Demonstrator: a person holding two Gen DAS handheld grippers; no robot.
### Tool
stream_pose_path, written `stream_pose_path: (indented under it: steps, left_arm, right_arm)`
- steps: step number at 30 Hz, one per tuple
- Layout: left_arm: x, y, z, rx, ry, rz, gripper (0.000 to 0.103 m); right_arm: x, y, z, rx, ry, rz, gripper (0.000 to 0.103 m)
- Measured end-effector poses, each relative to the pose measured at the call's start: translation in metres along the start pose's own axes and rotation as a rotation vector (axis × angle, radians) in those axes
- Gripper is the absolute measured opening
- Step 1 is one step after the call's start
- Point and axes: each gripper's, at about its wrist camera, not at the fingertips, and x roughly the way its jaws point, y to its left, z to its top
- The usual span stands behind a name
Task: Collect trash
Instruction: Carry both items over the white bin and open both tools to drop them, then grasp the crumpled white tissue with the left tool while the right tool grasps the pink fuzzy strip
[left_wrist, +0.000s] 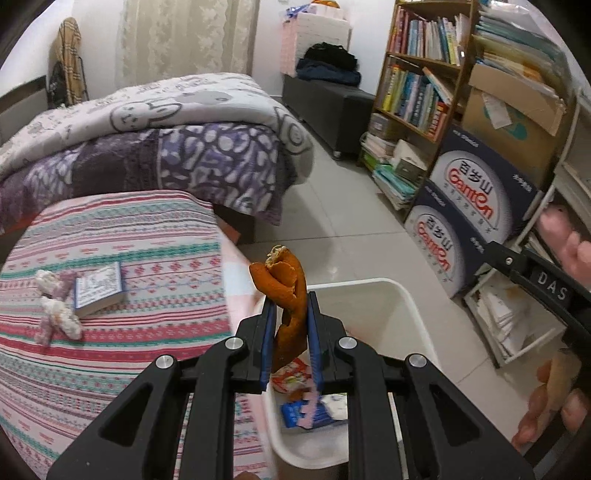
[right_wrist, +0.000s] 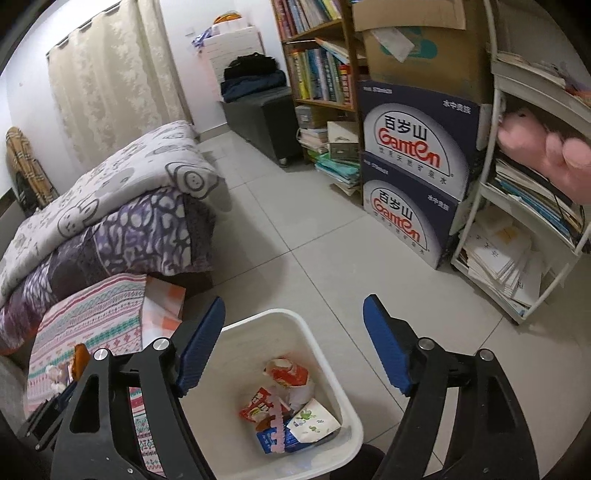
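While the left tongs (left_wrist: 291, 314) clamp a curled strip of orange peel (left_wrist: 288, 295) upright between their blue pads, the peel's top sticks out above the fingertips, over the near edge of the white bin (left_wrist: 402, 317) that stands on the tiled floor beside the counter (left_wrist: 110, 236) with its striped cloth. On that cloth lie a small book (left_wrist: 99, 288) and, just beside it, a fluffy pink-and-white toy (left_wrist: 57, 306). The right tongs (right_wrist: 293, 321) are spread wide with nothing between their pads, hanging above the same bin (right_wrist: 343, 406). Inside it lie crumpled red-and-white wrappers (right_wrist: 284, 373), a blue packet (right_wrist: 269, 441), a pink notched strip (right_wrist: 279, 424) and a piece of white paper with green print (right_wrist: 312, 422).
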Motion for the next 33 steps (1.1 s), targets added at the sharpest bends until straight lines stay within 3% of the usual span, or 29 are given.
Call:
stream_pose_path:
  steps: [4, 6, 8, 14, 19, 22, 27, 33]
  left_arm:
    - [0.002, -0.007, 0.0, -0.01, 0.028, -0.092, 0.018]
    - [0.002, -0.008, -0.001, -0.012, 0.039, -0.117, 0.028]
    - [0.001, -0.007, -0.001, -0.019, 0.035, -0.121, 0.048]
    - [-0.005, 0.007, 0.0, -0.036, 0.026, -0.092, 0.06]
    - [-0.009, 0.029, -0.002, -0.026, 0.019, 0.003, 0.066]
    - [-0.011, 0.048, -0.003, -0.014, 0.017, 0.1, 0.074]
    - [-0.007, 0.097, -0.005, -0.01, 0.049, 0.289, 0.075]
    - [0.009, 0.192, -0.016, -0.247, 0.163, 0.357, 0.075]
  right_arm:
    - [-0.001, -0.005, 0.002, 0.025, -0.003, -0.007, 0.08]
    - [-0.002, -0.004, 0.002, 0.031, -0.006, -0.008, 0.083]
    - [-0.003, 0.0, 0.002, 0.026, -0.01, -0.011, 0.086]
    - [-0.004, 0.021, -0.002, -0.019, -0.013, -0.018, 0.094]
    - [-0.003, 0.039, -0.007, -0.033, 0.003, -0.001, 0.096]
    - [-0.002, 0.054, -0.011, -0.041, 0.023, 0.022, 0.096]
    - [0.002, 0.081, -0.019, -0.065, 0.065, 0.062, 0.096]
    - [0.006, 0.114, -0.031, -0.101, 0.112, 0.104, 0.096]
